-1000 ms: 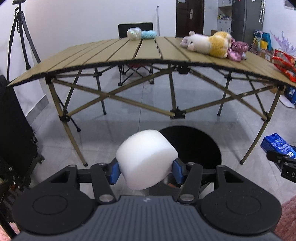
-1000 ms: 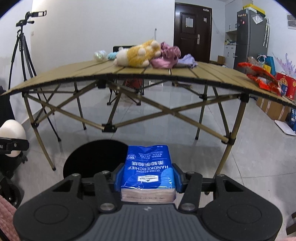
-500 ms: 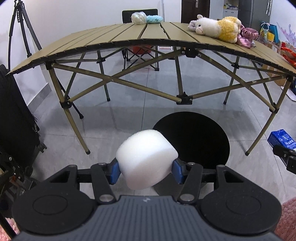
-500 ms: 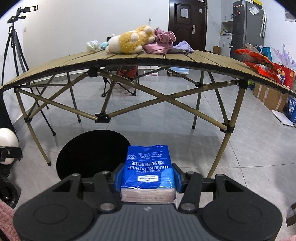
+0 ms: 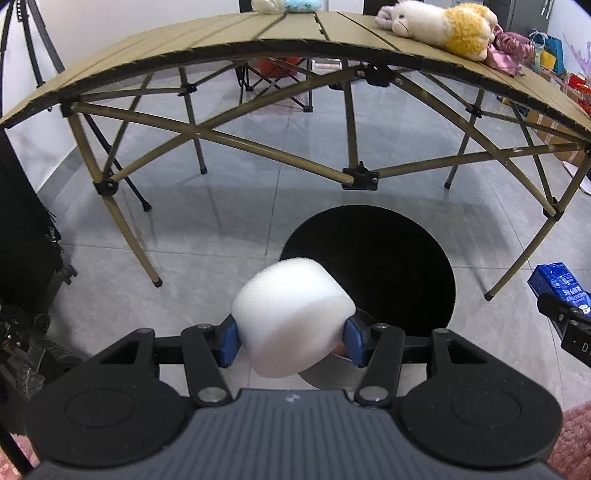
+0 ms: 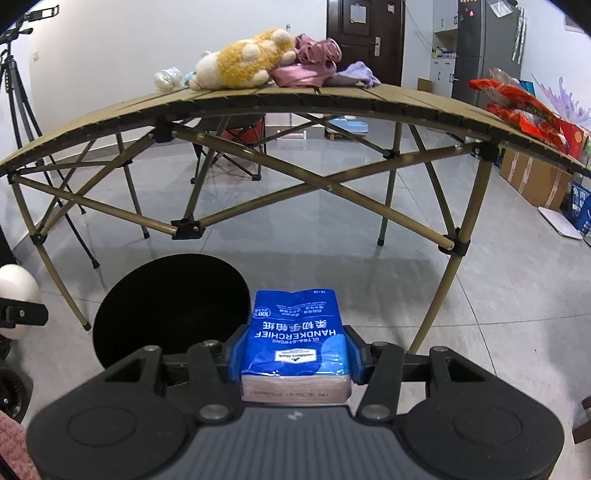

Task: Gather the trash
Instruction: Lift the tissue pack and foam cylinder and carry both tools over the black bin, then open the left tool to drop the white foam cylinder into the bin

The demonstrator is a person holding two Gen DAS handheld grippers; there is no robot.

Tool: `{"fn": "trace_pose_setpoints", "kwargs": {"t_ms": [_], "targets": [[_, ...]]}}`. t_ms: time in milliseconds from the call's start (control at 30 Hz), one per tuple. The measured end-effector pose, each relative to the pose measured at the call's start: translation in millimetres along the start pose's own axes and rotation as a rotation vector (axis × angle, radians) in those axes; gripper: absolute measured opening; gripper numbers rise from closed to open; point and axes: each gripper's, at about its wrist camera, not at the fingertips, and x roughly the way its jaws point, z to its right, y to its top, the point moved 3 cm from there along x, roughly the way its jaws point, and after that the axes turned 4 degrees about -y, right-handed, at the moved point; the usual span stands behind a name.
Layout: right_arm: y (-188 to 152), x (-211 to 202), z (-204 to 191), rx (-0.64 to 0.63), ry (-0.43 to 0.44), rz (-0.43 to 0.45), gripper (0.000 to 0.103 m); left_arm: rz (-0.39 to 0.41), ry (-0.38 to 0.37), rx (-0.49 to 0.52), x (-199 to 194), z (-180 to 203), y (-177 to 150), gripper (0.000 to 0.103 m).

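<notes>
Both grippers are clamped on trash. Left gripper [image 5: 291, 338] has its blue pads pressed on the two sides of a white foam roll [image 5: 291, 317], squeezed at a narrow setting; right gripper [image 6: 295, 350] holds a blue tissue pack [image 6: 297, 332] the same way, its pads flat against the pack's long sides.

From the left wrist, the black bin [image 5: 373, 266] opens on the floor just past the foam roll, whose far edge overlaps the bin's near rim. At the right edge of this view the tissue pack [image 5: 557, 282] shows in the other gripper, to the right of the bin. Only here is the plush toy's white face [image 5: 432, 20] visible, at the far right edge of the folding table [image 5: 221, 40].

From the right wrist, the bin [image 6: 170, 302] lies to the left of the tissue pack, near the table's front left leg. The foam roll [image 6: 16, 295] appears at the left edge. Only this view shows the red snack bags [image 6: 524, 110] on the table's right end, the dark door [image 6: 364, 35] and the grey fridge [image 6: 487, 48].

Both grippers tilt downward toward the floor, the left more steeply.
</notes>
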Motion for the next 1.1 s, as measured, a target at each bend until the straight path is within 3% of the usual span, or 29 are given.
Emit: {"fn": "trace_pose_setpoints", "kwargs": {"t_ms": [600, 1100], "targets": [[-8, 28, 36, 0.081, -0.075, -0.064, 0.051, -0.083, -0.068, -0.003, 38, 50, 35, 0.055], [-21, 43, 84, 0.218, -0.180, -0.121, 0.051, -0.162, -0.034, -0.040, 85, 68, 57, 0.055]]}}
